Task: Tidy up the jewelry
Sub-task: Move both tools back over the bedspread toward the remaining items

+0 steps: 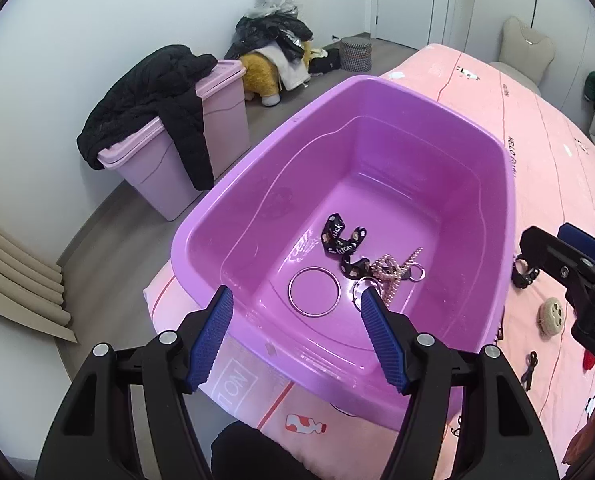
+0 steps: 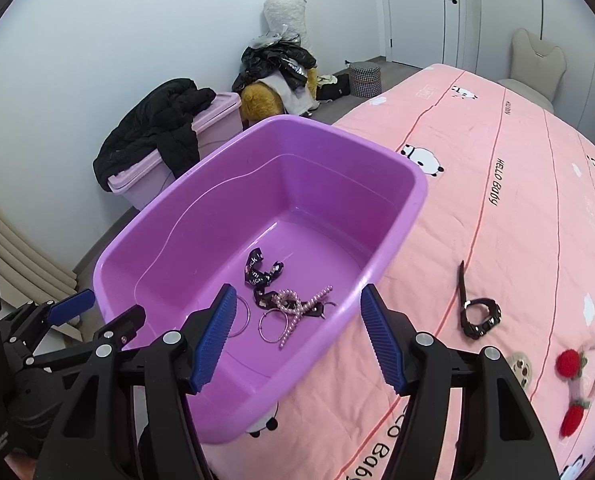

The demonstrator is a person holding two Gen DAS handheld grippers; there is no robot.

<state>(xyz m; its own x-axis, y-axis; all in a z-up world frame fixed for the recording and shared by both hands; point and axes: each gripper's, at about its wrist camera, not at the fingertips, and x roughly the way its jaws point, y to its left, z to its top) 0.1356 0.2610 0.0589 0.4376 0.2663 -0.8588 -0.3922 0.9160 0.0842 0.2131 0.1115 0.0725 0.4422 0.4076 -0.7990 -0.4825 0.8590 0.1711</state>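
Setting: pink bedspread (image 2: 497,240) with panda print; purple tub (image 1: 201,224) stands on it near the bed's edge.
Tub contents: black printed ribbon (image 1: 343,242), bead string (image 1: 393,270) and key ring (image 1: 417,272) tangled together on the floor of the tub; large metal ring (image 1: 314,292) lies flat just beside them, apart from the tangle. A second hoop (image 2: 272,326) shows in the right wrist view, next to the beads.
Left gripper (image 1: 297,340): above the near rim of the tub, tilted down toward it. Jaws spread wide, nothing between the blue pads, no contact with any item.
Right gripper (image 2: 295,340): over the tub's right rim and the bedspread, also tilted down. Jaws parted wide, holding nothing.
Loose on bedspread: black strap bracelet (image 2: 477,316) to the right of the tub, well apart from it; small round beige charm (image 2: 519,364) nearer the camera; red knitted strawberry piece (image 2: 569,362) just beyond that, with a second red one (image 2: 573,420) below it.
Background: lidded pink bin (image 1: 169,160) on the floor with black jacket (image 1: 153,100) draped over it; heap of clothes (image 1: 273,36) against the wall.
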